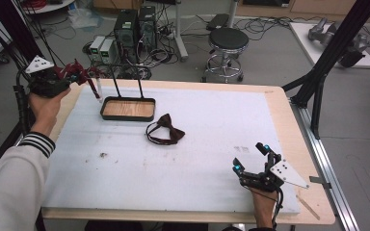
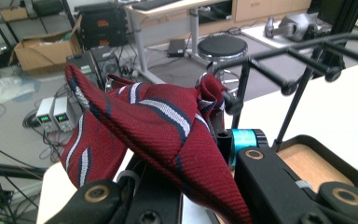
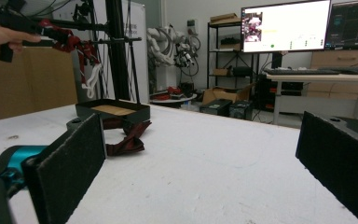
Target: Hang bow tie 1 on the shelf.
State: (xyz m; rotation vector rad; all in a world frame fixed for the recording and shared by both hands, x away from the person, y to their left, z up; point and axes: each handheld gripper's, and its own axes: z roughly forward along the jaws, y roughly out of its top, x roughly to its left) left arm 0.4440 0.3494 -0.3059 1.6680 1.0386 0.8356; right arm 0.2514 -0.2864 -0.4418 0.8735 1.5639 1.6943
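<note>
My bench (image 1: pixel 289 120) carries a white foam sheet (image 1: pixel 212 144) that covers almost all of its top, leaving a wooden margin along the right and far edges. Behind the far edge, on the floor, stand a round black stool (image 1: pixel 228 41) and a cluster of computer boxes and power supplies (image 1: pixel 125 33) amid tangled cables.

On the foam's far left sits a black rack (image 1: pixel 127 109) with a wood-lined tray at its base and thin uprights rising to a row of horizontal pegs (image 2: pixel 307 65). Those pegs lie right ahead of my left hand-held gripper (image 1: pixel 74 74), between it and the open bench beyond.

My left hand-held gripper hangs in the air over the bench's far left corner, just beside the rack's top. Its jaws are clamped tight on a dark red striped tie (image 2: pixel 158 126), whose folded cloth bunches up over the jaws and reaches to the nearest peg.

My right hand-held gripper (image 1: pixel 251 158) rests low at the near right of the foam, jaws spread wide with nothing between them.

A small brown bow tie (image 1: pixel 166 130) lies on the foam just in front of the tray, well apart from both hands.
</note>
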